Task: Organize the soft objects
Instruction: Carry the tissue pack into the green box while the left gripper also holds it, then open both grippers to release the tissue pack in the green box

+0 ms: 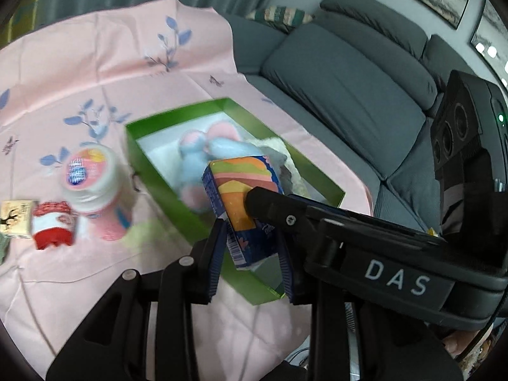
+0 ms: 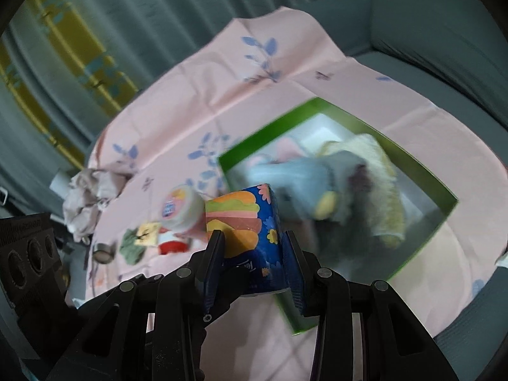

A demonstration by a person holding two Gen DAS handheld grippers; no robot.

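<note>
Landmark: the green box [image 1: 152, 171] on the pink cloth [image 1: 95, 76]; every place below is given from it.
Thing in hand: a tissue pack [image 1: 241, 190], blue with orange and green bands, held in the air over the box's near end, tilted.
Left gripper [image 1: 250, 247]: clamped on the pack's lower end, a pad against each side.
Right gripper [image 2: 254, 254]: clamped on the same pack from the other side; in the left view one of its fingers [image 1: 270, 203] lies across the pack's face.
Already in the box: a blue and pink plush toy [image 1: 197, 158] in the middle, a cream fluffy piece [image 2: 381, 165] against the far wall.
Free space: as I judge it, the near end of the box, just below the pack.
Outside the box: a pink-capped bottle [image 1: 89, 174] and a red and white pouch [image 1: 54, 225] beside its left wall; a crumpled pinkish cloth [image 2: 89, 197] well beyond them.
Step in hand: carrying the pack in, I think.
How to do it well: I should keep both grips equally firm so the soft pack does not twist, level it, clear the near wall, lower it beside the plush rather than onto it, and free both sets of jaws only once it rests on the floor of the box.
Risk: the pack catching on the rim and tipping the light box.
</note>
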